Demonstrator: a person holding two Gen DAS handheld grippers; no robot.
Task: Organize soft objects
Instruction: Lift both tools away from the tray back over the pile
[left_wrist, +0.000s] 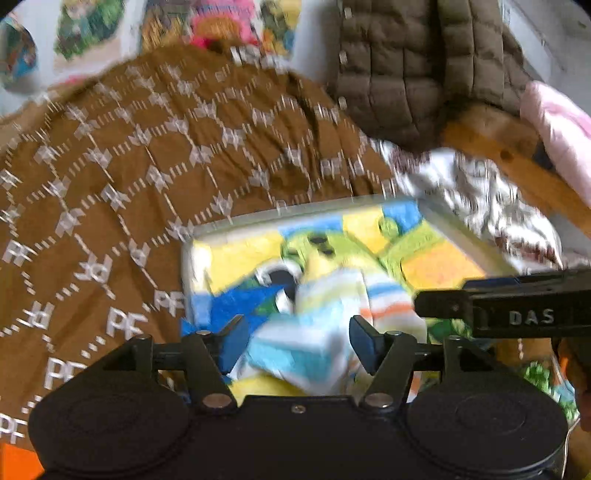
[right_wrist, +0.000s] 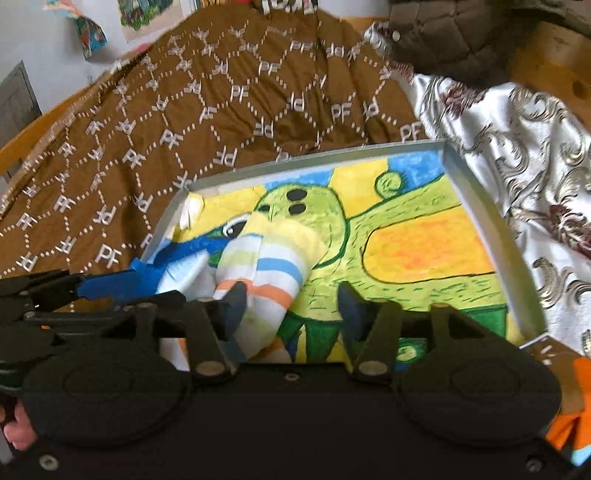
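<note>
A striped sock (right_wrist: 266, 266), white with blue, orange and yellow-green bands, lies in a shallow grey tray (right_wrist: 314, 157) lined with a painted green creature. My right gripper (right_wrist: 291, 302) is open just above the tray's near end; the sock touches its left finger (right_wrist: 232, 306), and the right finger is clear of it. In the left wrist view the same sock (left_wrist: 332, 295) lies crumpled between the spread fingers of my open left gripper (left_wrist: 299, 336), which do not press on it. The right gripper's finger (left_wrist: 498, 306) reaches in from the right. The left gripper's blue-taped finger (right_wrist: 107, 284) shows beside the sock.
The tray (left_wrist: 461, 240) rests on a brown bedspread (right_wrist: 184, 92) printed with white letters. A silver patterned cloth (right_wrist: 517, 155) lies to its right, a quilted olive jacket (left_wrist: 417, 66) hangs behind, and a pink cloth (left_wrist: 561, 129) sits on the wooden frame (left_wrist: 498, 155). Posters cover the far wall.
</note>
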